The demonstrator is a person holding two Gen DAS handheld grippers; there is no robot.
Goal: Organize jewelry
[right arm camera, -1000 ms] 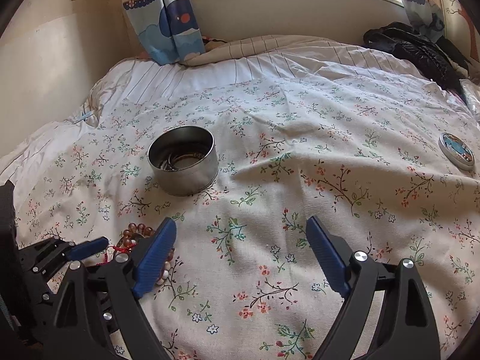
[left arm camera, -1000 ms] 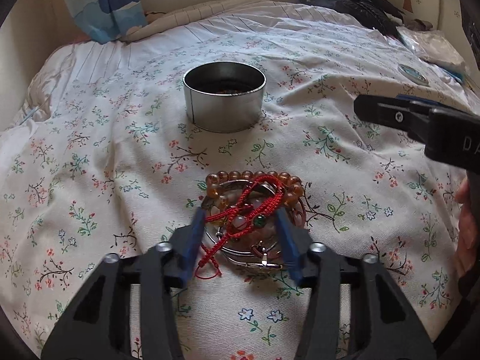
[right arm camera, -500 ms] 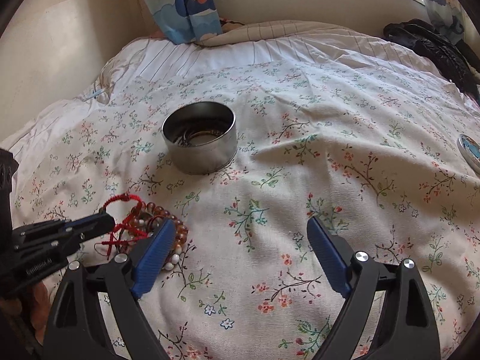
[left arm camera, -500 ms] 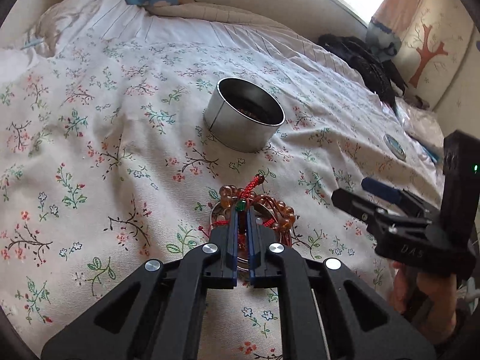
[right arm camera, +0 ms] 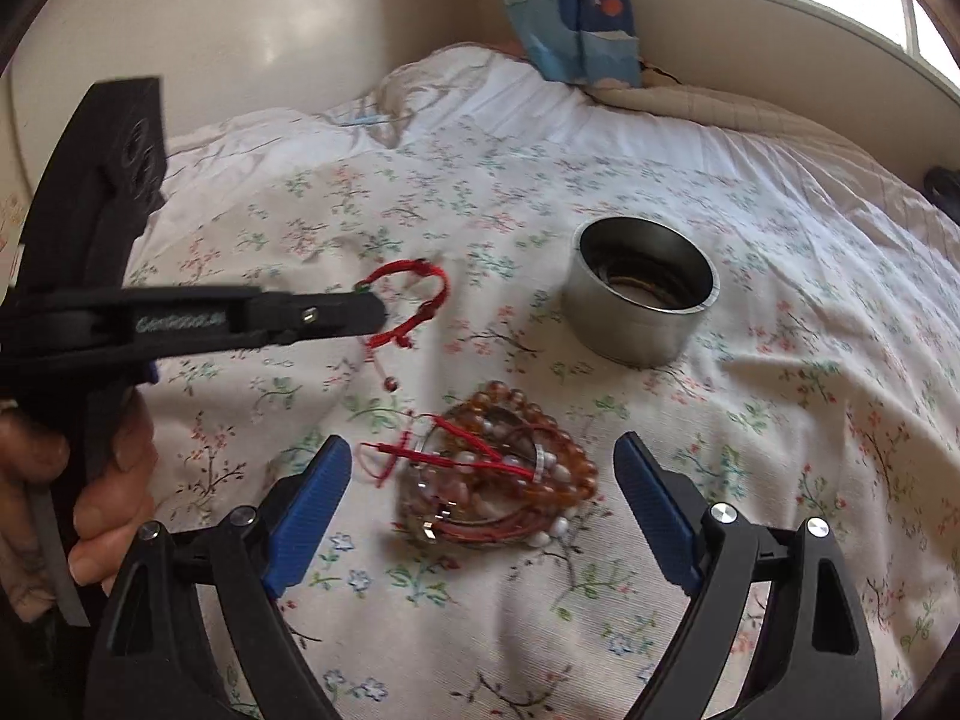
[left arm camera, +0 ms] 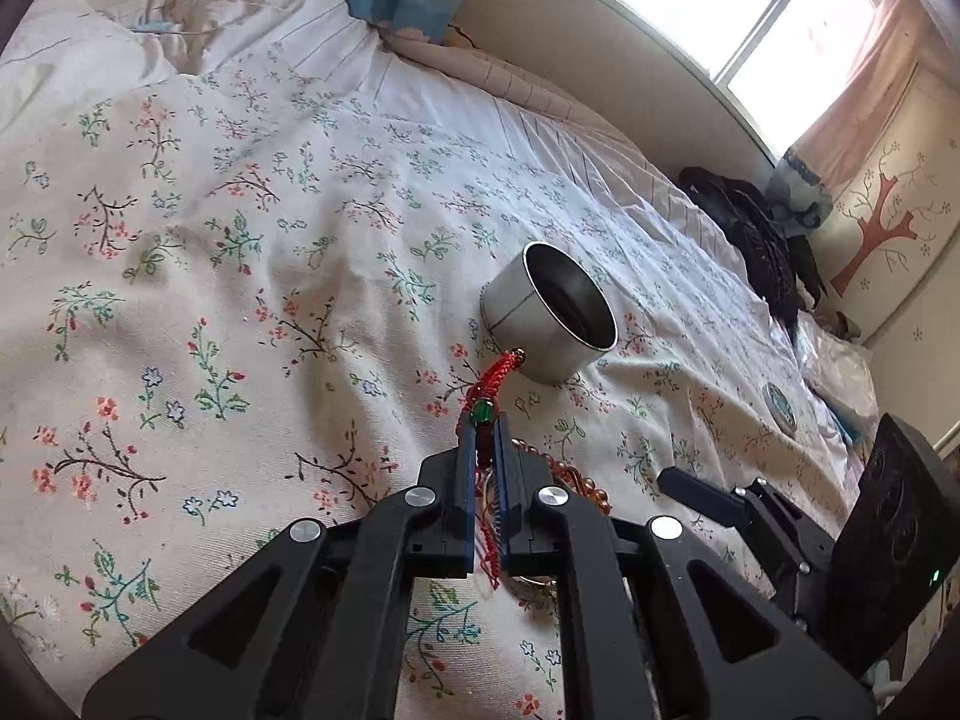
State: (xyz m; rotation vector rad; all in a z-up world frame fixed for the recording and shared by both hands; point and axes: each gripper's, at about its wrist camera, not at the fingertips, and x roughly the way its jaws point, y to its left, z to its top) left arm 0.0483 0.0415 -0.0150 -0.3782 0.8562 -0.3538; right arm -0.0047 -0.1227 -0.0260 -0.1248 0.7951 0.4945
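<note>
The left gripper (right arm camera: 375, 315) is clenched on a red cord bracelet (right arm camera: 420, 300), which dangles limp and feather-light left of the metal tin (right arm camera: 645, 294) at frame centre. The right gripper (right arm camera: 480, 504), released, hovers over the tangled bracelet pile (right arm camera: 510, 474) on the bed (right arm camera: 780, 420); stiff bangles offer firmer holds than slippery beads.

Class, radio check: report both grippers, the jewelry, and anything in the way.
Left gripper shut on red cord bracelet, lifted off bedspread. Right gripper open over bracelet pile. Metal tin open, path unobstructed.
</note>
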